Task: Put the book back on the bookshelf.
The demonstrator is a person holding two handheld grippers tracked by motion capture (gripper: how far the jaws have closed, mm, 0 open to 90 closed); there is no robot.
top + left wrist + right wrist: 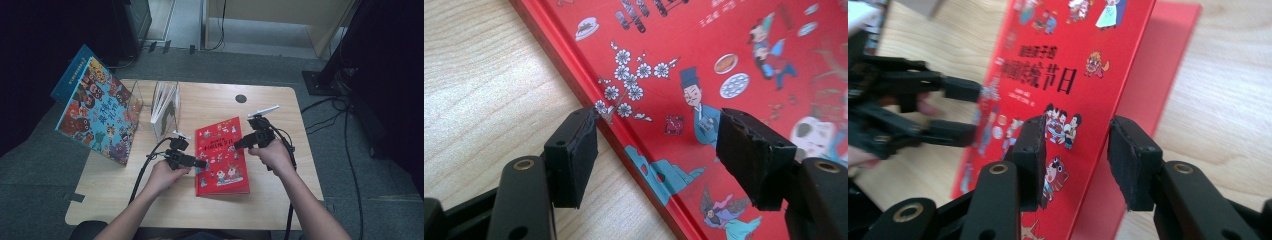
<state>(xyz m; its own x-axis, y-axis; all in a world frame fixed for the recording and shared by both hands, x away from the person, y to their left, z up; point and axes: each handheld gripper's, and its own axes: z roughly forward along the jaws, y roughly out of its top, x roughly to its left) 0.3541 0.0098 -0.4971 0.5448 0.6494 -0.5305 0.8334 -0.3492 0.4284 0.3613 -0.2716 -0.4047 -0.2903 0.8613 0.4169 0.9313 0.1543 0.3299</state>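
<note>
The right hand-held gripper (1075, 165) straddles the lifted front cover of a red picture book (221, 155), one pad on each side of the cover's edge; the cover stands between the pads with a gap showing on the outer side, so whether they press on it cannot be told. The left hand-held gripper (656, 150) hovers low over the book's left edge, its jaws standing wide apart, one pad above the bare wood and the other above the printed cover, nothing between them. The book lies near the middle of the wooden surface (280, 190), just in front of the person, its back cover flat on the wood and its front cover raised at the right side. Farther back on the left, a second picture book (97, 112) with a crowded, colourful cover leans tilted at the surface's edge. Beside it stands a clear holder (167, 107) with thin books upright in it. A small dark disc (241, 98) sits near the far edge.
</note>
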